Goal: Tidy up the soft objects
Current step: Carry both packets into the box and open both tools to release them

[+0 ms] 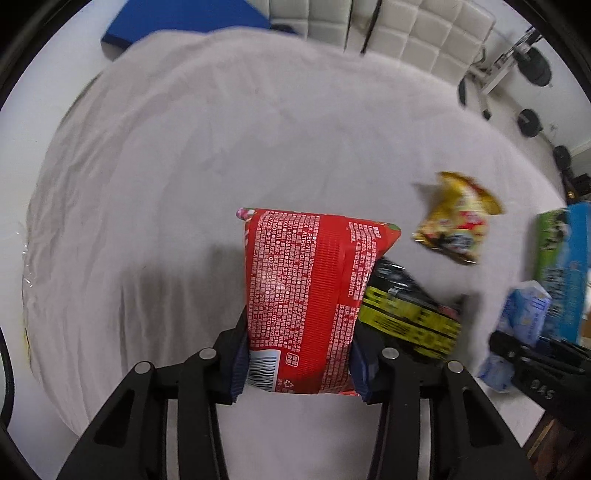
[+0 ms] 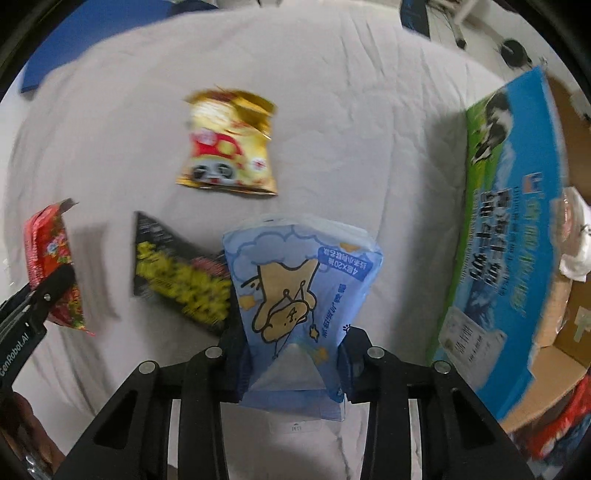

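My left gripper (image 1: 299, 365) is shut on a red snack bag (image 1: 306, 295) and holds it upright above the white cloth (image 1: 221, 147). My right gripper (image 2: 295, 365) is shut on a light blue tissue pack (image 2: 295, 295) with a cartoon print. A black and yellow packet (image 2: 177, 280) and a gold snack bag (image 2: 229, 147) lie on the cloth between and beyond the grippers. In the right wrist view the red snack bag (image 2: 51, 266) shows at the left, held by the left gripper (image 2: 40, 299). In the left wrist view the tissue pack (image 1: 517, 325) shows at the right.
An open cardboard box (image 2: 517, 229) with blue and green printed sides stands at the right edge, holding several items. A blue board (image 1: 184, 22) lies at the far left of the cloth. White chairs (image 1: 424, 33) and weights (image 1: 532, 66) stand beyond.
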